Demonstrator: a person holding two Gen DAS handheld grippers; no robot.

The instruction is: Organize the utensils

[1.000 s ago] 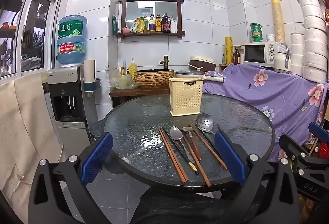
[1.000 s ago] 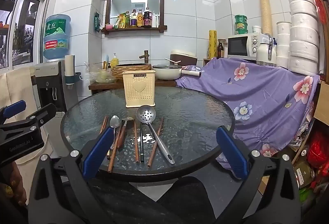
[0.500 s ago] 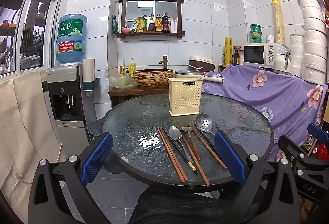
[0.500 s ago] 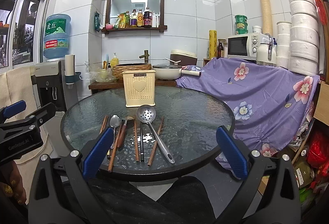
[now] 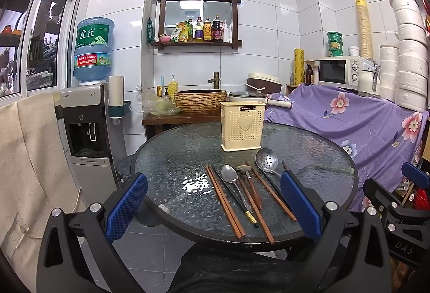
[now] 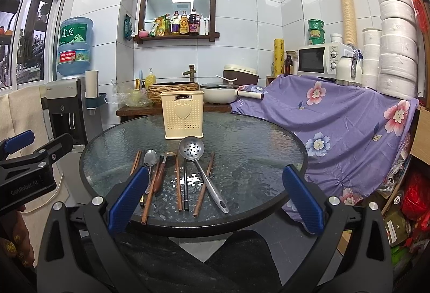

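on the cream utensil holder [image 6: 183, 114], a "jianhao" label [image 6: 183, 97]

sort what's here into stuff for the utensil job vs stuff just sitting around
For the job: holder, strainer ladle, spoon, chopsticks, all on the table.

Just around: microwave, water jug, pot, bottle shelf, purple cloth.
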